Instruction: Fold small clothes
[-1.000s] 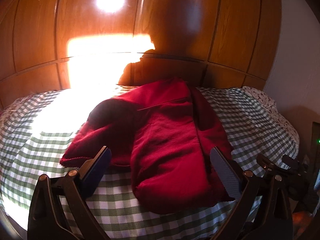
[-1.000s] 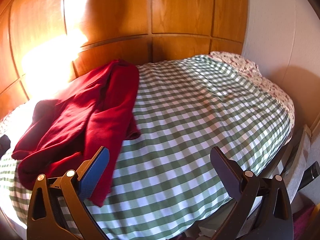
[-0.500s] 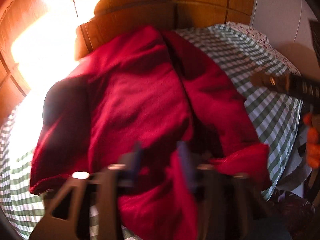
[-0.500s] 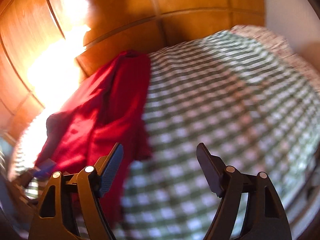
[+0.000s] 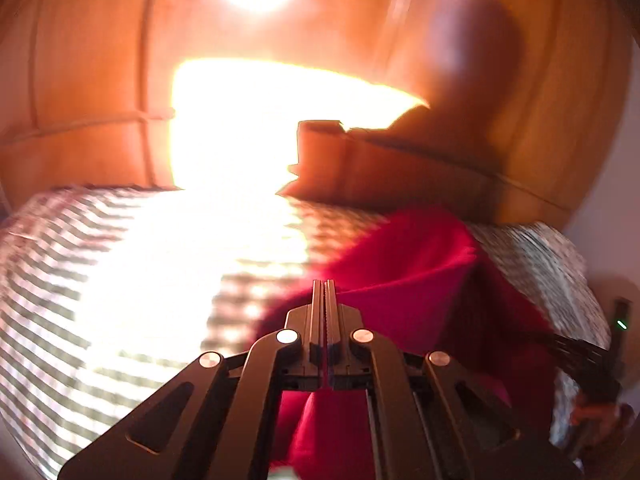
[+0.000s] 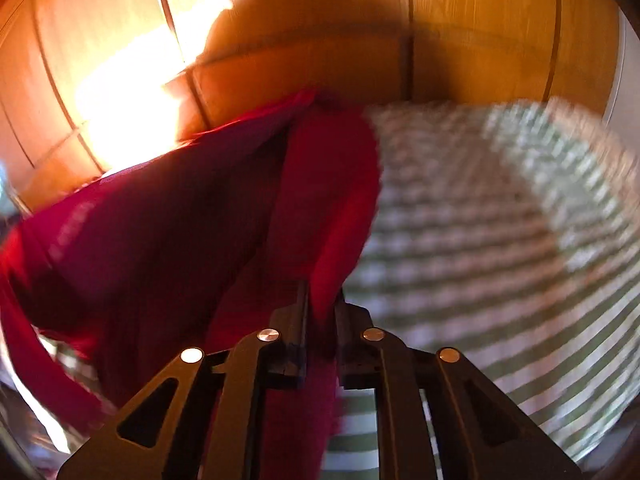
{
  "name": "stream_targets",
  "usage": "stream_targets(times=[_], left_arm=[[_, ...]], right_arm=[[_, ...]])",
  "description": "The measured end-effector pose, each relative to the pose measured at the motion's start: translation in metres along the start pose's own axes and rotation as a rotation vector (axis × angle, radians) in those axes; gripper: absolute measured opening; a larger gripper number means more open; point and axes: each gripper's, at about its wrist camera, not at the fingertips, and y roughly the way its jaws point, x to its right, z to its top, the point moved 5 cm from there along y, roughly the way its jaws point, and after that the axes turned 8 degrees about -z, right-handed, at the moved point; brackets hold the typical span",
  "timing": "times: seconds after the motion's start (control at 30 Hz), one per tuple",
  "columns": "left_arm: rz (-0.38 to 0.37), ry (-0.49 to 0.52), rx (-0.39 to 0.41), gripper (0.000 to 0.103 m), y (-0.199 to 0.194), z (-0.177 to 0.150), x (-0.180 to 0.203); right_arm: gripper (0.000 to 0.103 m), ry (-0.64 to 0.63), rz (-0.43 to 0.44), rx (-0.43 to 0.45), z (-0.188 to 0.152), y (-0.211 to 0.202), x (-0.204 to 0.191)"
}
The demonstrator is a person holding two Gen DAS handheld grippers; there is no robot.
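While both tools are clamping down on that red top point(image 6: 168, 216), I'm seeing a few ways this could go sideways. The left tool point(image 5: 325, 288) is closing fully, its two fingers meeting flat, and the red cloth is sitting right at the tips and spilling down beneath them, so it's probably only pinching a thin edge of fabric, if that; honestly the blur makes it hard to be sure. The right tool point(image 6: 322, 300) has just been closing too, and it's squeezing a thicker fold of the top between its fingers, with more cloth hanging below. The top itself is getting lifted partly off the checked bed point(image 6: 500, 240), stretching between the two grips, with one end still trailing toward the wooden headboard point(image 6: 480, 40). Biggest risk, I'm guessing: the thin left pinch is slipping out once the cloth is carrying tension, and then the whole thing is flopping back in a heap. Also the right side might be grabbing two layers at once, so the top is opening up crooked instead of flat. That glare on the bed point(image 5: 168, 264) isn't helping anyone judge the edges either.
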Motion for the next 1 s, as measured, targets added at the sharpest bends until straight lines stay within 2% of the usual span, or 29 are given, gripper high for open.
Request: stream_targets(times=[0.07,0.2,0.33,0.4,0.43,0.47,0.5,0.53,0.6,0.67,0.7,0.83,0.93,0.97,1.0], left_arm=[[0.073,-0.031,0.015,0.000,0.005,0.024,-0.028],[0.268,-0.060,0.046,0.000,0.022,0.073,-0.081],[0.414,-0.089,0.049,0.000,0.031,0.106,-0.125],[0.502,-0.089,0.048,0.005,0.039,0.113,-0.139],[0.507,-0.094,0.038,0.029,0.040,0.113,-0.145],[0.513,-0.098,0.034,0.064,0.042,0.112,-0.146],[0.520,-0.095,0.051,0.075,0.038,0.108,-0.146],[0.509,-0.086,0.065,0.078,0.034,0.103,-0.141],[0.441,-0.067,0.036,0.077,0.034,0.083,-0.134],[0.350,-0.066,0.002,0.073,0.033,0.054,-0.125],[0.278,-0.070,-0.023,0.073,0.032,0.033,-0.119],[0.064,-0.121,-0.122,0.069,0.025,-0.043,-0.097],[-0.029,-0.164,-0.170,0.069,0.018,-0.091,-0.087],[-0.054,-0.182,-0.190,0.069,0.019,-0.105,-0.085],[-0.076,-0.210,-0.212,0.069,0.021,-0.118,-0.084]], right_arm=[[0.009,-0.047,-0.093,0.033,0.017,0.003,0.018],[0.007,-0.086,-0.305,0.053,0.058,0.031,0.063],[0.007,-0.047,-0.487,0.035,0.102,0.073,0.110],[0.009,0.002,-0.523,0.015,0.113,0.086,0.123],[0.014,0.039,-0.518,0.006,0.121,0.094,0.131],[0.035,0.056,-0.511,0.006,0.124,0.097,0.133],[0.069,0.073,-0.503,0.013,0.125,0.096,0.134],[0.079,0.101,-0.492,0.044,0.125,0.091,0.134],[0.081,0.105,-0.441,0.066,0.115,0.081,0.125],[0.081,0.104,-0.288,0.033,0.092,0.070,0.101],[0.081,0.100,-0.206,0.009,0.083,0.069,0.091],[0.081,0.076,0.108,-0.141,0.014,0.056,0.038],[0.081,0.048,0.222,-0.221,-0.029,0.052,0.006],[0.079,0.037,0.233,-0.235,-0.040,0.051,-0.007],[0.070,0.028,0.243,-0.250,-0.048,0.052,-0.015]])
